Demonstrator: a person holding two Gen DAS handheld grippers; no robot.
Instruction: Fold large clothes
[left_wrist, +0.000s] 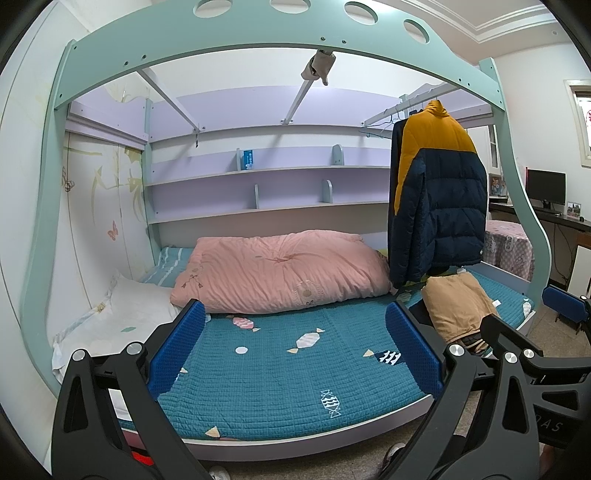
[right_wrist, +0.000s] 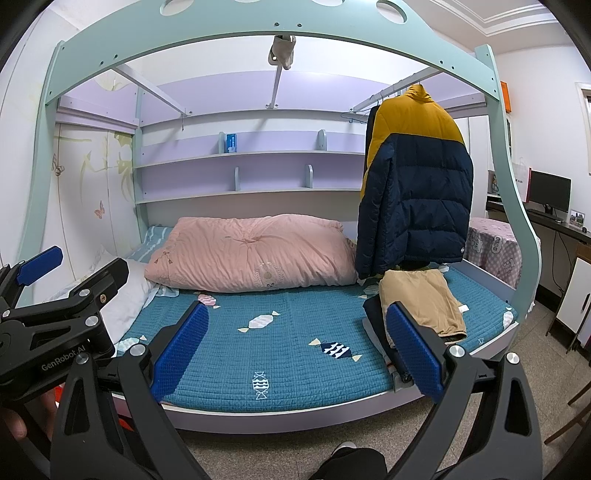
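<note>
A navy and mustard puffer jacket (left_wrist: 443, 199) (right_wrist: 417, 192) hangs on a hanger from a rail at the right end of the bunk bed. Below it a folded tan garment (left_wrist: 458, 306) (right_wrist: 421, 302) lies on the teal quilted mattress (left_wrist: 288, 369) (right_wrist: 280, 354), on top of darker folded clothes. My left gripper (left_wrist: 295, 347) is open in front of the bed, nothing between its blue pads. My right gripper (right_wrist: 295, 347) is open too and holds nothing. Both stay well short of the jacket. The right gripper also shows at the right edge of the left wrist view.
A pink duvet (left_wrist: 280, 273) (right_wrist: 251, 254) is bundled at the back of the mattress, a white pillow (left_wrist: 125, 314) at the left. The mint bed frame (left_wrist: 240, 59) arches overhead. Lilac shelves (left_wrist: 266, 173) line the back wall. A desk with a monitor (right_wrist: 550, 192) stands at the right.
</note>
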